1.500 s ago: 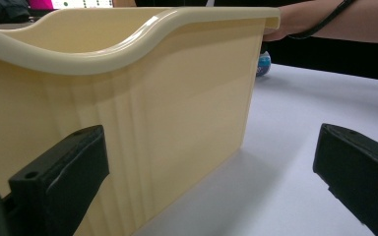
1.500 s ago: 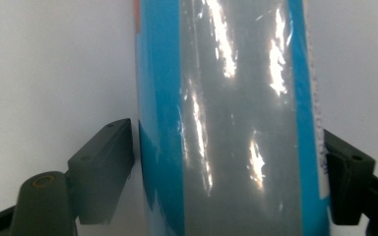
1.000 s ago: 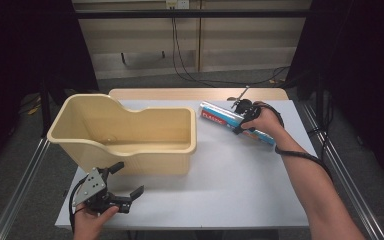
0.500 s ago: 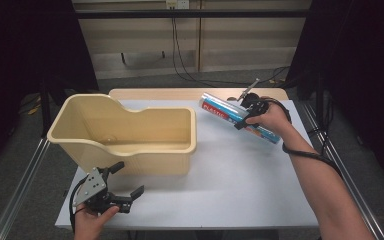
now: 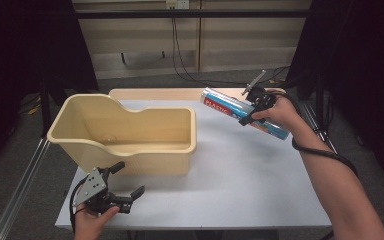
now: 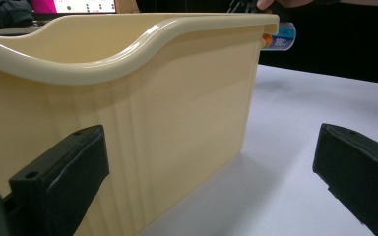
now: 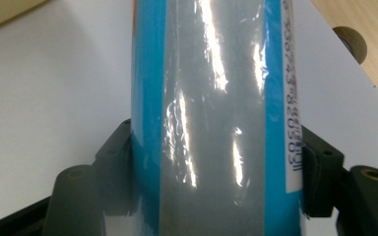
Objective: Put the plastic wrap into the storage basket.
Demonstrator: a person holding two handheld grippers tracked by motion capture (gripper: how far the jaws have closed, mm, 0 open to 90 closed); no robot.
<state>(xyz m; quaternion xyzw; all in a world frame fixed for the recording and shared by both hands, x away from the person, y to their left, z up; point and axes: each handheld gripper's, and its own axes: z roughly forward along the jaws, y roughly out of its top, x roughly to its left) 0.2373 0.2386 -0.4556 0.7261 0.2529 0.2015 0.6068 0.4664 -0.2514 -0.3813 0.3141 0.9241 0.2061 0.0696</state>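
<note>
Lifted higher off the table (image 5: 240, 170), blue tube (image 5: 230, 108) clamped by right gripper (image 5: 252, 107), beside bin (image 5: 130, 130) rim, left gripper (image 5: 122, 182) wide open

1. A white table (image 5: 240, 175) stands in the middle, with a pale wooden board (image 5: 155, 93) along its far edge.
2. Metal rails (image 5: 17, 187) run along the table's left and right sides.
3. A grey floor (image 5: 145, 80) lies beyond the table.
4. The back wall is beige panelling (image 5: 140, 35), crossed by a dark horizontal bar (image 5: 130, 14).
5. Black cables (image 5: 180, 60) hang down the wall from a white socket (image 5: 176, 4) and trail across the floor.
6. Black curtains (image 5: 360, 60) close off both sides, leaving them dark.
</note>
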